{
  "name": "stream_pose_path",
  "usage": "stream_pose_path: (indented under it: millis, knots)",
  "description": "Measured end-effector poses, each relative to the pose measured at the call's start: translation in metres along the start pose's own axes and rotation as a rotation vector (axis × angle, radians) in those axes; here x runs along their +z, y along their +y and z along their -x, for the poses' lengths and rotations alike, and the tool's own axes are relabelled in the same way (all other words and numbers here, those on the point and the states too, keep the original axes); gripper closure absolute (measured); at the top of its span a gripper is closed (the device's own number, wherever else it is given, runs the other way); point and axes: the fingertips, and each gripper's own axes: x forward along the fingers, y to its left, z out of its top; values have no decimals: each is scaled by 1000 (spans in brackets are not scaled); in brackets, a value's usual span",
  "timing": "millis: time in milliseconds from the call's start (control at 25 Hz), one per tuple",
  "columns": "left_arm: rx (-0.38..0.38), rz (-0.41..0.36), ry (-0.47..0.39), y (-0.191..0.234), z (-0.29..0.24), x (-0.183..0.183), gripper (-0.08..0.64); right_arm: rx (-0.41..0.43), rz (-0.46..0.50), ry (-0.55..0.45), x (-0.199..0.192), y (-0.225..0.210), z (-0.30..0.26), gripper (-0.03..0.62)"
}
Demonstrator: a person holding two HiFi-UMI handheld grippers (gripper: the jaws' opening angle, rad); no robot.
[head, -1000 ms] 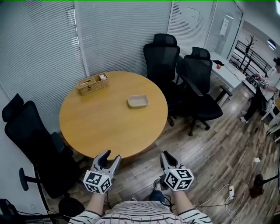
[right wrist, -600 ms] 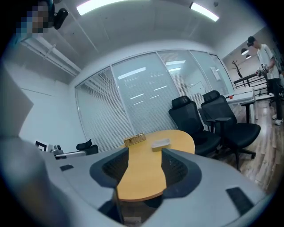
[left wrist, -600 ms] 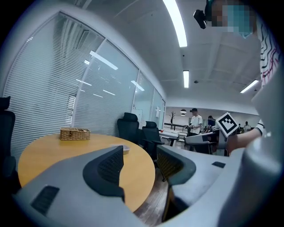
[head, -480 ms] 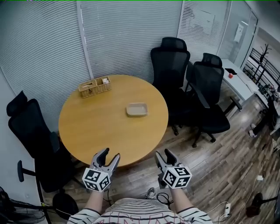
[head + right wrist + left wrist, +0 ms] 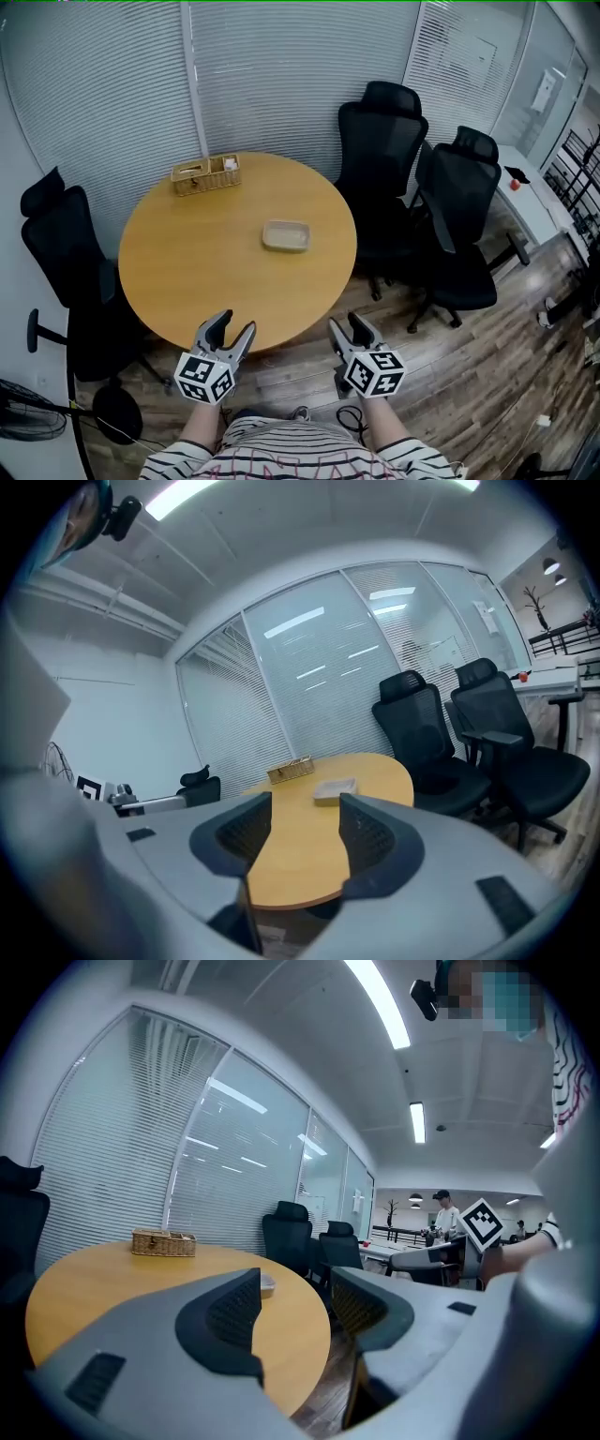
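The left gripper is hanging low in the frame, just left of the middle. Its two fingers are standing apart with nothing between them. The right gripper is hanging beside it, just right of the middle. Its fingers are standing apart too, holding nothing.

Both are pointing at the round wooden table, which is filling the middle of the frame. In the head view the left gripper's tips are showing over the near edge of the table. The right one is hanging over the wooden floor, just beside that edge.

A small flat tray is lying near the middle of the table, well apart from both grippers. A woven basket is sitting at the far edge, toward the upper left. There may be small packets lying in it, but it is too small to tell.

One black chair is standing at the left of the table. Two more black chairs are standing at the upper right, in front of the white blinds.
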Motion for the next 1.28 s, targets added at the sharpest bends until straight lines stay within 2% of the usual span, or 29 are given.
stream_pose_path:
  millis: [240,560,1280]
  knots:
    - [33,9,25,1,-18,-5,348,20,-20,12,1,-16,-11,367]
    - [13,6,47,20,-59,-3,348,-17,-43,24,8,-41,-41,367]
    - [-45,10,55,143,-170,30,348,-107,-65,31,47,-66,-192,367]
